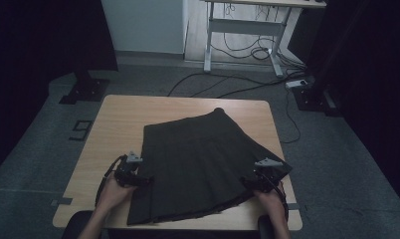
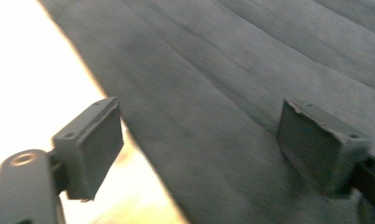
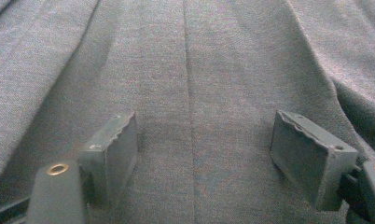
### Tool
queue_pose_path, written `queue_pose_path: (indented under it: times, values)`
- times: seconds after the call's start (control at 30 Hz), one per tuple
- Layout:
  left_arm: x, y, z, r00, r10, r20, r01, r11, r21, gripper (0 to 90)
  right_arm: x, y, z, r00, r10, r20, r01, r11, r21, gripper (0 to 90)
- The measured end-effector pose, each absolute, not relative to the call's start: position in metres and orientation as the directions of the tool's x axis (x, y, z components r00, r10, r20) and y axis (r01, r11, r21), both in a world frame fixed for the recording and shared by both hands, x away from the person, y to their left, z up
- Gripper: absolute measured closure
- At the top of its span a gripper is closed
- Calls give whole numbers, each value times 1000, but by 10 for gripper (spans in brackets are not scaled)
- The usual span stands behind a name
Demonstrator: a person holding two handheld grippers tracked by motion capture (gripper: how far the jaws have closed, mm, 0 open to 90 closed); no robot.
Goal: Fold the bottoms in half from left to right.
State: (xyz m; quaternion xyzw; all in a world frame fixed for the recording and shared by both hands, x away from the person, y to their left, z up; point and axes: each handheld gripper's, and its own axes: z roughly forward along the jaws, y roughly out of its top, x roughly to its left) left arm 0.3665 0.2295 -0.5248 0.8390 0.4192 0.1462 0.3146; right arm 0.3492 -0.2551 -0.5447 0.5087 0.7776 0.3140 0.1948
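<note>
A dark pleated skirt (image 1: 198,164) lies spread flat on the wooden table (image 1: 118,119), waistband toward the far side, hem toward me. My left gripper (image 1: 143,180) rests at the skirt's left edge near the hem, jaws wide open, one over bare wood and one over the skirt (image 2: 232,107). My left gripper (image 2: 199,154) holds nothing. My right gripper (image 1: 248,183) stands at the skirt's right side near the hem, also open. In the right gripper view the skirt (image 3: 190,70) and a pleat line run between the jaws of my right gripper (image 3: 204,154).
The table's front edge (image 1: 188,226) is close to my hands. Bare wood runs along the table's left and far sides. Beyond the table are a grey floor with cables (image 1: 248,84), a white desk frame (image 1: 243,30) and black stand bases (image 1: 86,89).
</note>
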Motion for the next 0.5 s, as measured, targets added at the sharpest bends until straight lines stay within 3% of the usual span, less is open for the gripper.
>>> queue_pose_path:
  times: [0.27,0.5]
  values:
    - [410,244,-505,582,811,52,556,-444,702,139,348,-256,-546,-407,913,18,656,279,701,235]
    - [441,244,-499,544,839,-3,598,-385,703,133,347,-256,-547,-407,913,19,654,277,704,234]
